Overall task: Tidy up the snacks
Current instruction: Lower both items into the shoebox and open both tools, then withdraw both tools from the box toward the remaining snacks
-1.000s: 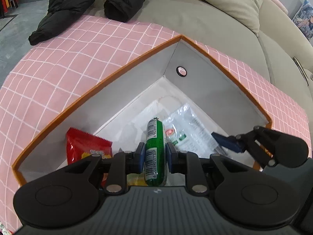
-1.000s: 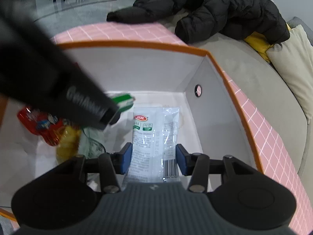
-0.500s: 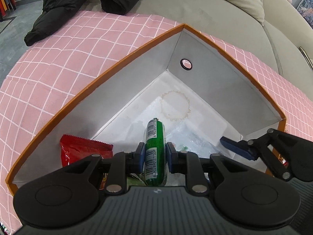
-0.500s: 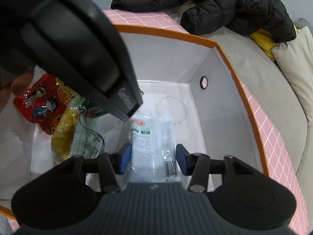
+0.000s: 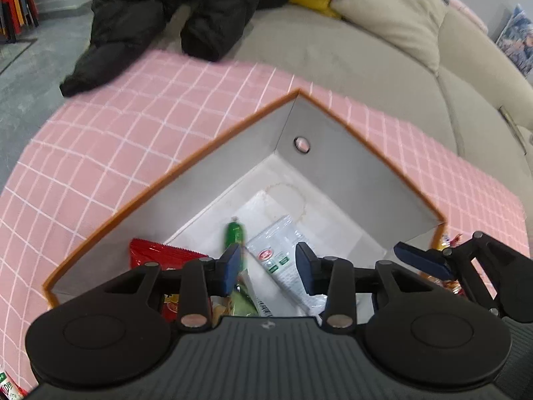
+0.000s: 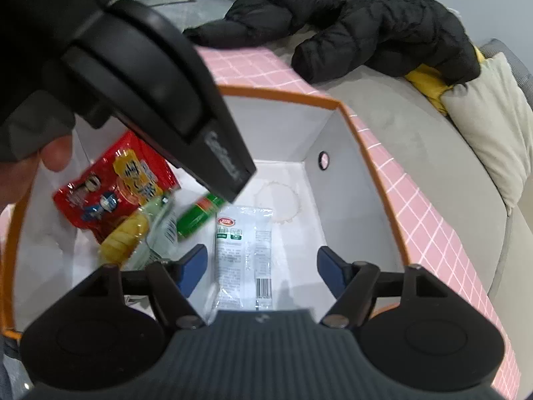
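Both snacks dropped into the box, my two grippers now spreading above it.

My left gripper (image 5: 268, 268) blocks the near ends of the red packet (image 5: 156, 253) and the yellow-green bag (image 6: 133, 236) from its own camera, and its body covers the top end of the green sausage stick (image 6: 198, 215) in the right view; the stick is blurred, so I can't read its label. A second ago I clenched that stick and my right gripper (image 6: 261, 268) clenched the clear packet (image 6: 243, 250); now both sets of jaws are opening, nothing pressed, and both snacks lie on the floor of the orange-rimmed box (image 5: 333, 173).
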Motion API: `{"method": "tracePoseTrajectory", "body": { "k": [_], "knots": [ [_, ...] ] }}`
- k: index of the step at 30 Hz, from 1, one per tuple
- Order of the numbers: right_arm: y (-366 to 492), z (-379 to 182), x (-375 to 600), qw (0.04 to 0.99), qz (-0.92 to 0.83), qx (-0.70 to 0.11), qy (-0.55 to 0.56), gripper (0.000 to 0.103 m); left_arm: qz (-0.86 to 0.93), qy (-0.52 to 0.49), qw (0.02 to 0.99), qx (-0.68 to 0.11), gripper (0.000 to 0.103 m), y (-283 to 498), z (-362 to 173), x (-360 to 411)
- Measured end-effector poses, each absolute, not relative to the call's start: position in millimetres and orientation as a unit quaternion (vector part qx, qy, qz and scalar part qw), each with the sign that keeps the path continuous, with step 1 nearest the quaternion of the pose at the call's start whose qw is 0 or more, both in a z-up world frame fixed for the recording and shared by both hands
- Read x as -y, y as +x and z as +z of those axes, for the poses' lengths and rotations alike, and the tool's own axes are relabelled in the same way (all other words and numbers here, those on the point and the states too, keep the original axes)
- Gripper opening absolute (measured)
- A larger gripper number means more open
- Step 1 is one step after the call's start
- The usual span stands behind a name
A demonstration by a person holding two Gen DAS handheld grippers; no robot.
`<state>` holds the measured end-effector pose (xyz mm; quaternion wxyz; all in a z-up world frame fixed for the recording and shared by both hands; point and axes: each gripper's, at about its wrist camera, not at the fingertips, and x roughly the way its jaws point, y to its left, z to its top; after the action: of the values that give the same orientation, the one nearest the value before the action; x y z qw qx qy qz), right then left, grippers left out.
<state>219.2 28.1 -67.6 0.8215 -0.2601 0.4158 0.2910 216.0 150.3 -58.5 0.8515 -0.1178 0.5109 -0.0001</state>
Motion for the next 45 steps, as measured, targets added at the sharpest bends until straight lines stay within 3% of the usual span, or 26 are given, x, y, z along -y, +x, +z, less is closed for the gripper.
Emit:
{"method": "tracePoseTrajectory", "body": {
  "k": [13, 21, 34, 45],
  "knots": [
    [177, -7, 50, 0.892, 0.212, -0.39, -0.087, 0.074, -0.021, -0.113, 0.908, -0.402, 0.049, 154, 14, -103],
    [131, 7, 104, 0.916, 0.133, -0.378, -0.002, 0.075, -0.057, -0.079, 0.925, -0.366, 0.05, 118, 32, -55],
    [69, -34, 194, 0.915, 0.034, -0.399, 0.048, 0.075, -0.111, -0.061, 0.894, -0.43, 0.05, 88, -24, 8],
    [43, -87, 226, 0.899, 0.012, -0.432, 0.073, 0.075, -0.195, 0.019, 0.867, -0.459, 0.053, 83, -77, 45]
  ]
}}
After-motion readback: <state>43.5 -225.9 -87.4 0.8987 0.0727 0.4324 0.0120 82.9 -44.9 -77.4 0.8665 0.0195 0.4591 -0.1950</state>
